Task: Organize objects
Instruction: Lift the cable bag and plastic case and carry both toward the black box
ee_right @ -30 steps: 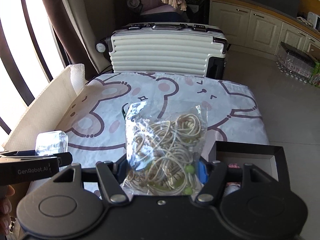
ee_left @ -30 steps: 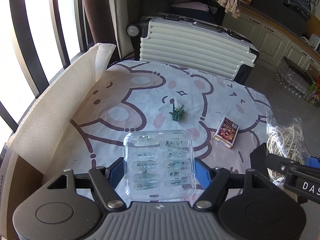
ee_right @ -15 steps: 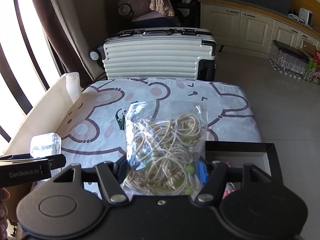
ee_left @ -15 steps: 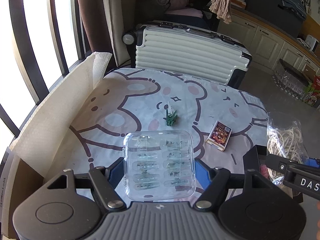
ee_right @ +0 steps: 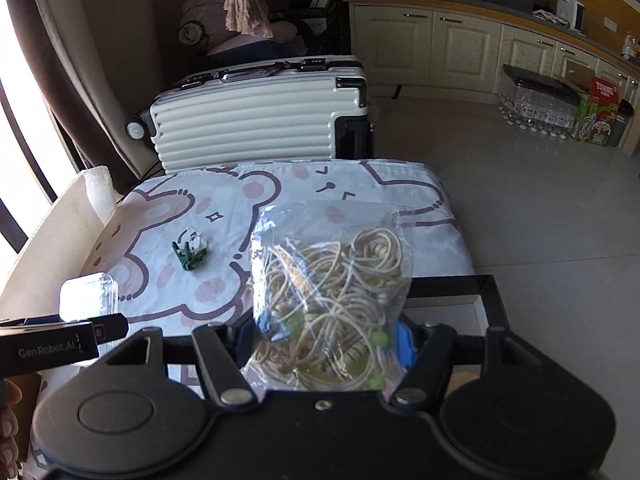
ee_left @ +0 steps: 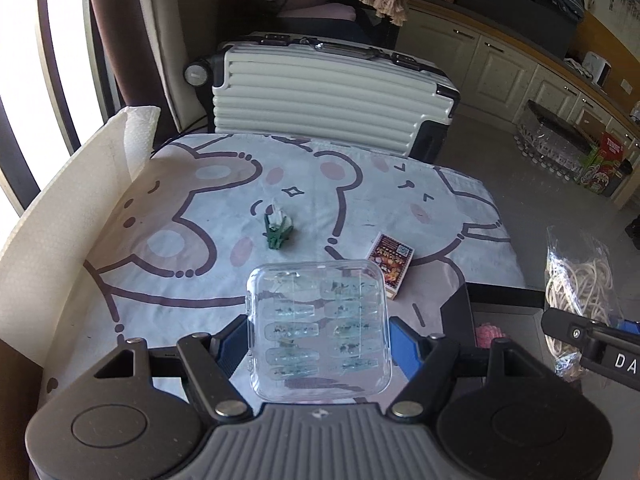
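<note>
In my left tongs (ee_left: 318, 336) I hold a clear plastic case (ee_left: 319, 326) with small pieces inside, the blue pads pressing on its two sides. In my right tongs (ee_right: 326, 340) I hold a transparent bag of cords (ee_right: 330, 292), pinched at its lower part, so the bag stands up in front of the camera. Both things are in the air above the near edge of the counter (ee_left: 180, 200), which carries a cloth with cartoon bears.

The relation that matters for me is where the black box (ee_right: 490, 296) lies. I see its dark rim just behind and to the right of the bag in the right view, and in the left view the same box is to the right of the case, below the right tongs. Something pink (ee_left: 489, 336) is already inside it. I judge that the box is the place for collecting, so the right hand is nearer to it and the bag can go down almost straight. The left hand must cross to the right to reach it, so it is better that the right one goes first.

On the cloth two things are still lying: a green clip (ee_left: 277, 232) near the middle and a small printed card box (ee_left: 390, 262) more to the right, just beyond the case. They are well apart from each other.
</note>
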A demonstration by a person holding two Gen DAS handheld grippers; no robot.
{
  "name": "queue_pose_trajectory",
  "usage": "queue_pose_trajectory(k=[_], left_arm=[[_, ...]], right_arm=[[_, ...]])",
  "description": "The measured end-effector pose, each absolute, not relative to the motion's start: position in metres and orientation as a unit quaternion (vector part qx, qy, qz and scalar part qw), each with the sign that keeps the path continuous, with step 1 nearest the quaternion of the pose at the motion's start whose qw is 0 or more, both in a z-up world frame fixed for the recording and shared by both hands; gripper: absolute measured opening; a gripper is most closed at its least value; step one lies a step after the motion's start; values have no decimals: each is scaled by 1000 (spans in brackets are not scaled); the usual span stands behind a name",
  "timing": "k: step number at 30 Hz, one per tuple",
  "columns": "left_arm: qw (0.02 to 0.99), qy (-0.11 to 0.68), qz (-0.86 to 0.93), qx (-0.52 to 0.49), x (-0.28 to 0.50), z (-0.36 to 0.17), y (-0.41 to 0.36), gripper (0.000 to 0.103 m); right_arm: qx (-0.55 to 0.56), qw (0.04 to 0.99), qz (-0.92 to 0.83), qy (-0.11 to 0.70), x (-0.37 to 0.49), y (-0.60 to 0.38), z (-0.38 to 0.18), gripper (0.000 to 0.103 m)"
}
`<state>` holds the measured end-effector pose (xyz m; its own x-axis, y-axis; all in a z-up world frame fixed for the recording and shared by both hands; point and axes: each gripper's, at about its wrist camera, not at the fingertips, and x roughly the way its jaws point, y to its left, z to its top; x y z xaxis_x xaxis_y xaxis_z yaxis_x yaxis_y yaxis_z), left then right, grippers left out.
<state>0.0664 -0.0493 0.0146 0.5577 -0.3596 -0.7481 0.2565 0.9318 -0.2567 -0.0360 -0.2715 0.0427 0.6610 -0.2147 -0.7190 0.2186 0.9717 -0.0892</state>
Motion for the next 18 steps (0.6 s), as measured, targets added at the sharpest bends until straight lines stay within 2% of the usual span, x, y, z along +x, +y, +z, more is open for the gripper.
queue_pose_trajectory(k=[18], left_arm=[[858, 439, -256, -69, 61, 9, -149, 73]], right_arm=[[42, 901, -188, 388, -63, -358, 47, 66]])
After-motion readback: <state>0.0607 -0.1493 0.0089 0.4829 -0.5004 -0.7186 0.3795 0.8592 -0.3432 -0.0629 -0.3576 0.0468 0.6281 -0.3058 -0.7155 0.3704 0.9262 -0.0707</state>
